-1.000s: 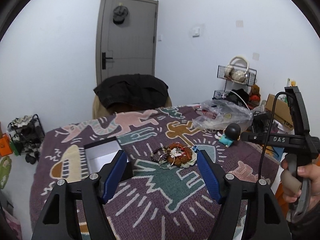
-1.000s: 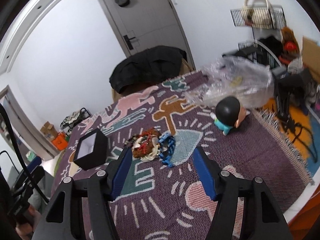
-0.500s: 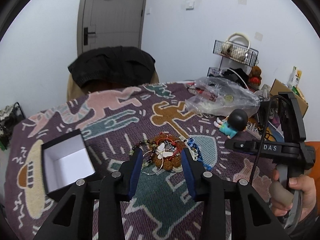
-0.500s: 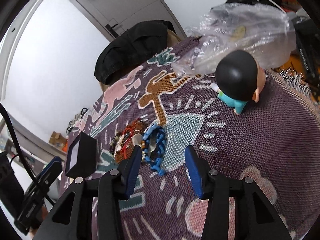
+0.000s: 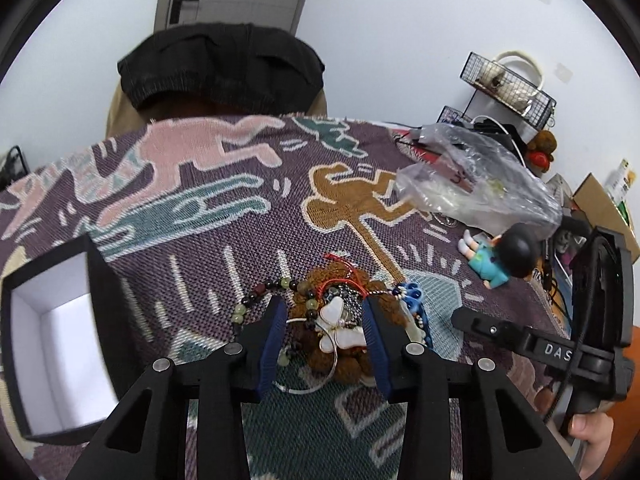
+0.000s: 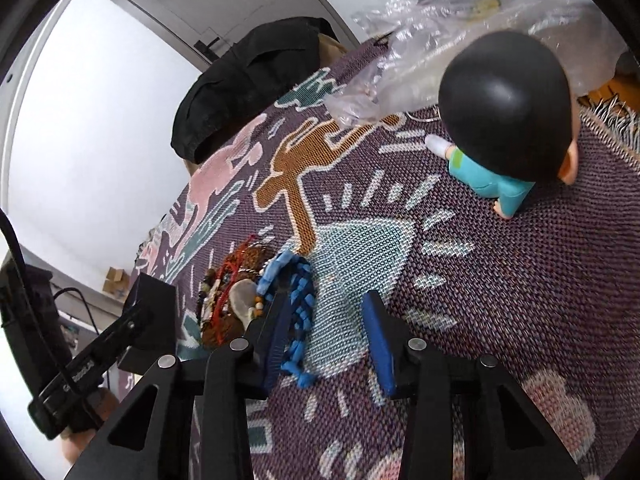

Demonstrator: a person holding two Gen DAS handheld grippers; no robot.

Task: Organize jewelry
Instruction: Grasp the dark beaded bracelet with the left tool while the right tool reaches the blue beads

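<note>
A pile of jewelry (image 5: 340,320) lies on the patterned cloth: brown bead strands, red cord, a white butterfly pendant (image 5: 340,330) and a dark bead bracelet (image 5: 256,300). My left gripper (image 5: 325,312) is open, its fingers straddling the pendant and the pile's middle. A blue braided bracelet (image 6: 300,292) lies at the pile's right side. My right gripper (image 6: 326,314) is open, low over the cloth, its left finger over the blue bracelet. An open black box with white lining (image 5: 56,332) stands left of the pile; it also shows in the right wrist view (image 6: 154,300).
A doll with a black head and teal clothes (image 6: 504,128) lies right of the pile. A crumpled clear plastic bag (image 5: 472,184) lies at the back right. A chair with a black jacket (image 5: 224,68) stands behind the table. The cloth's fringed edge (image 6: 608,120) is at the right.
Both grippers have moved forward and down toward the jewelry pile. The left gripper's fingers have narrowed around the pendant. The right gripper now reaches the blue bracelet.
</note>
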